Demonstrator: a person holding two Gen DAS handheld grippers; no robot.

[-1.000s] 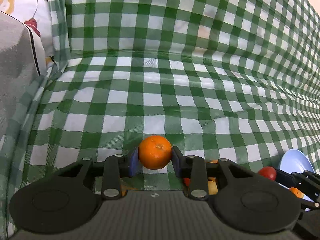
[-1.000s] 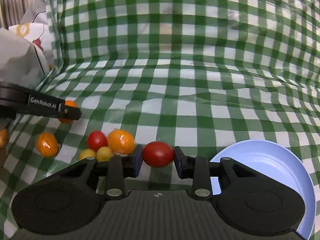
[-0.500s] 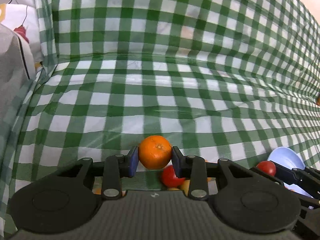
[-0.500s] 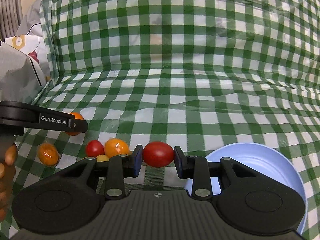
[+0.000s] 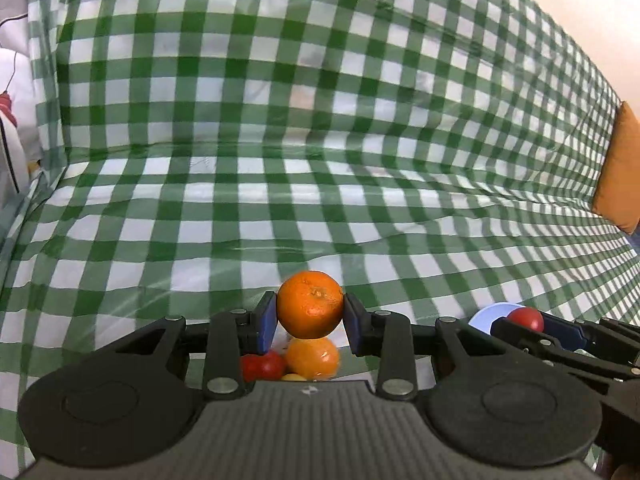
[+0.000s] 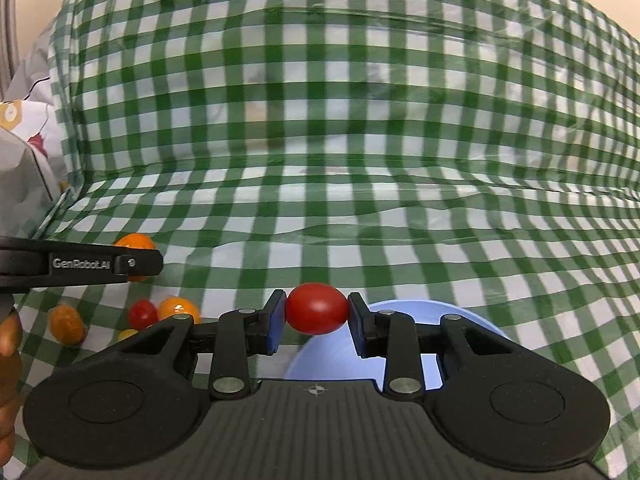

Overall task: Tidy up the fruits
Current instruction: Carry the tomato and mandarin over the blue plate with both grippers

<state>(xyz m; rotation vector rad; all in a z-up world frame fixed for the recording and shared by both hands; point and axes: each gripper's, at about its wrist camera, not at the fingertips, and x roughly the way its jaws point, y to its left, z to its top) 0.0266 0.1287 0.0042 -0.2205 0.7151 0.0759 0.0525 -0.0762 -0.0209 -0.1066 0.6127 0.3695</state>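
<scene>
Both my grippers carry fruit above the checked cloth

My left gripper (image 5: 310,318) pinches a dimpled round orange (image 5: 310,304); my right gripper (image 6: 316,316) clamps a glossy oval red tomato (image 6: 317,309) over the near rim of the smooth pale-blue plate (image 6: 404,307). Loose small tomatoes (image 6: 66,323) lie left; the wrinkled green-white plastic cloth (image 6: 360,220) stretches bare ahead to its raised back fold
</scene>
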